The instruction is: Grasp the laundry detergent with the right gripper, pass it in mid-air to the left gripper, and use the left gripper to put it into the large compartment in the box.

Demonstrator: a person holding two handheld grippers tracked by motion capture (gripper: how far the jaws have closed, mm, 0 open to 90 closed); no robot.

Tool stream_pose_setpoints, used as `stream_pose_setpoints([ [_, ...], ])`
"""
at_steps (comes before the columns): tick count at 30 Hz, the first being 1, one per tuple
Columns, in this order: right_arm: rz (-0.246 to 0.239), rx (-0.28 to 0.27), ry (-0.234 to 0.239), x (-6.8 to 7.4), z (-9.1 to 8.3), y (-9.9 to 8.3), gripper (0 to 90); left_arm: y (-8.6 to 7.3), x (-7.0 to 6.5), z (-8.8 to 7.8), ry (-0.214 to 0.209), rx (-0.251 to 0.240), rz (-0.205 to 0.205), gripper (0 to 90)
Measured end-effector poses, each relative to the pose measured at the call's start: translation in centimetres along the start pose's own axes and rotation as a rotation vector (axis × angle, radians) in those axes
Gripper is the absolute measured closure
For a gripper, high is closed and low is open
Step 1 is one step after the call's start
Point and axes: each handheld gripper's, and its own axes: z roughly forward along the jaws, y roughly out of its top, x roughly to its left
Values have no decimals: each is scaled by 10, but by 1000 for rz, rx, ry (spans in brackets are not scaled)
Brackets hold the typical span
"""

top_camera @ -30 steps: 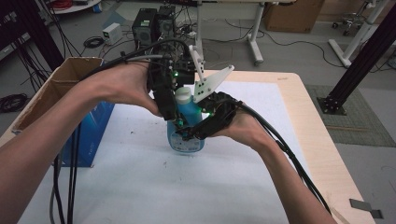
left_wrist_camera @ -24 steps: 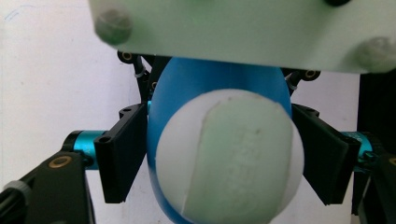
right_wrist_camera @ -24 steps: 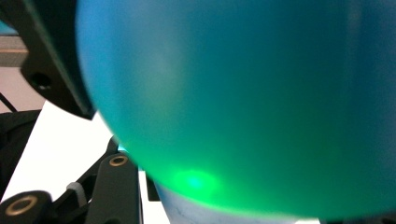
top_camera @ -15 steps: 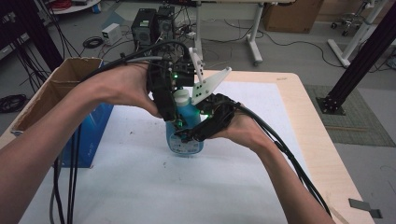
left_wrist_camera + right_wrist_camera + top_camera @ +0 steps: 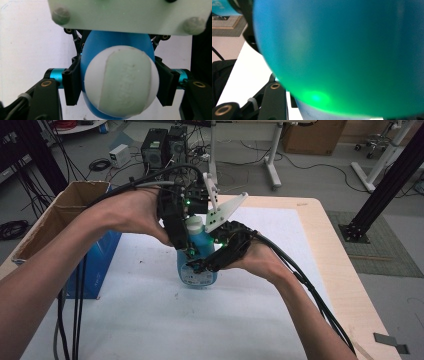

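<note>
Left gripper (image 5: 187,251) comes down from above at the centre of the high view, its two black jaws clamped on the blue bottle (image 5: 197,262) just below the white cap (image 5: 193,224). In the left gripper view the jaws press against either side of the blue bottle's (image 5: 112,50) neck, with the round white cap (image 5: 121,82) facing the camera and a pale plate across the top of the frame. The right gripper (image 5: 200,266) reaches in from the right of the high view and lies against the bottle's lower body; whether its jaws are clenched on it or released cannot be told, since the blue-green bottle (image 5: 342,55) wall crowds the right gripper view, blurred, with a green glow near the lower middle. The bottle stands upright on the white sheet (image 5: 150,310) covering the worktop (image 5: 345,285), at the middle of the frame. At the left of the high view an open cardboard box (image 5: 60,215) stands beside a blue box (image 5: 97,265), both near the left forearm. Black cables trail from both grippers toward the bottom edge.
</note>
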Motion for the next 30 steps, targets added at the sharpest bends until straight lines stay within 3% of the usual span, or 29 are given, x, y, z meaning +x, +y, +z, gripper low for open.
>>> stream_pose_setpoints([
  [13, 18, -33, 9, 0, -1, -2, 438, 3, 0, -2, 4, 8, 7, 381],
  [20, 36, -16, 15, 0, -2, -3, 349, 3, -1, -5, 15, 4, 4, 381],
  [30, 35, -16, -20, 3, -12, -2, 282, -2, -2, -11, 28, 26, -8, 381],
])
